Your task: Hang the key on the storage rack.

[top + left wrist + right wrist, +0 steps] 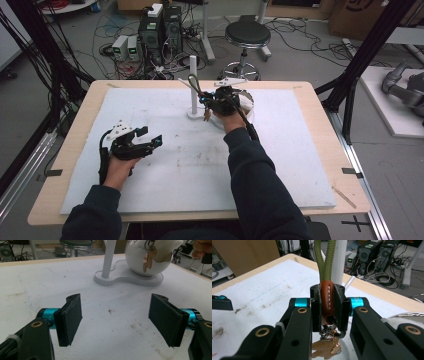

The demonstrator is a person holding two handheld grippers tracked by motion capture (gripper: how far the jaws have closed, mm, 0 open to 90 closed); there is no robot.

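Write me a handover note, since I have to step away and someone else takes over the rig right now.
Right gripper: shut on the keychain by its brown leather tab, green cord loop pointing up, keys hanging beneath, held over the white bowl beside the white post.
Left gripper: open, holding nothing, low over the white mat at the person's left.
Done: keychain picked up.
Left: probably hanging the green loop on the post, though setting it in the bowl is possible; the loop is not on the post yet.

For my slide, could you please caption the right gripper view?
Right tool clamps the brown stitched leather keychain tab below its green cord loop.
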